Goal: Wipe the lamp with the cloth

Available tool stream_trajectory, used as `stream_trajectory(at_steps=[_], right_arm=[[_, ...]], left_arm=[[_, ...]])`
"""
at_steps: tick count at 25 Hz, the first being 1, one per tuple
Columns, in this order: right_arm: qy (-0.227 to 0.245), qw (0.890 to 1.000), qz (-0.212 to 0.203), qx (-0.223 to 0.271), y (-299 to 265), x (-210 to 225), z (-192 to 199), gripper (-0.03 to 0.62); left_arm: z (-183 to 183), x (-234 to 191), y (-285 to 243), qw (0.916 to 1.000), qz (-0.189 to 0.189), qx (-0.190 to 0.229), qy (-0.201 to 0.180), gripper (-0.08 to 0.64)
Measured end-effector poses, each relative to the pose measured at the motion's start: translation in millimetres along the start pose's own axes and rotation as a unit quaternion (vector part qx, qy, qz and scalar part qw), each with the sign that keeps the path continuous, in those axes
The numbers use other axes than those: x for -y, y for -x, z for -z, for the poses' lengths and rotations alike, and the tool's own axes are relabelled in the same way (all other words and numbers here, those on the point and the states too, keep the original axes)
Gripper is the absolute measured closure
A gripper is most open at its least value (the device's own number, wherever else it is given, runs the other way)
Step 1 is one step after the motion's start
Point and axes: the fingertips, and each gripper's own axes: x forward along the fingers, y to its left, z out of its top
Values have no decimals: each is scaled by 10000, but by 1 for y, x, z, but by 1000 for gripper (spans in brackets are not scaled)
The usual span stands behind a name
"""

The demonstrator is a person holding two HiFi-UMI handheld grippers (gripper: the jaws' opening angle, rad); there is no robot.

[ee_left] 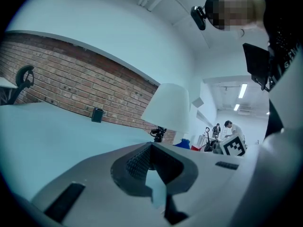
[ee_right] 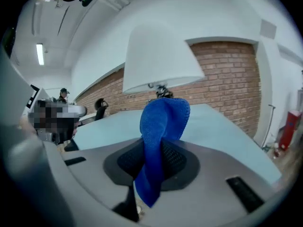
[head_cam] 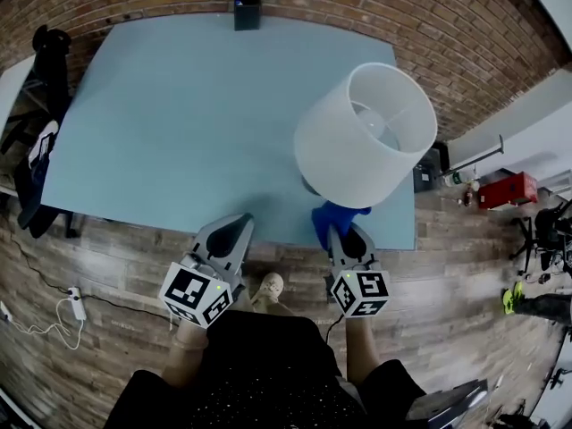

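We hold the cloth (ee_right: 160, 126) clamped in the right gripper (head_cam: 343, 233) jaws, near the lamp (head_cam: 362, 137). Left gripper (head_cam: 234, 231) jaws are together, empty. Next we likely lift the cloth onto the shade.

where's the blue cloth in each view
Head view: blue cloth lower centre-right, at the right gripper tips, just below the lampshade.
Left gripper view: a small blue patch right of the lamp base.
Right gripper view: centre, clamped between the jaws.
Shared landmark: the white lampshade.
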Motion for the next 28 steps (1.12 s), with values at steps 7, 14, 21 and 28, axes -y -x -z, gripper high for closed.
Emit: stream_trajectory(at_steps=[7, 14, 21, 28], right_arm=[[-183, 9922, 363, 1178, -16, 51, -49, 518], [30, 9939, 297, 1059, -67, 50, -50, 518], [14, 9987, 399, 305, -90, 67, -4, 518], [-107, 9977, 255, -620, -90, 71, 26, 517]], left_arm=[[5, 10, -3, 9999, 88, -99, 20, 552], [5, 7, 3, 9999, -59, -52, 122, 552], [-2, -2, 7, 9996, -198, 54, 198, 552], [0, -3, 2, 9997, -163, 5, 184, 551]])
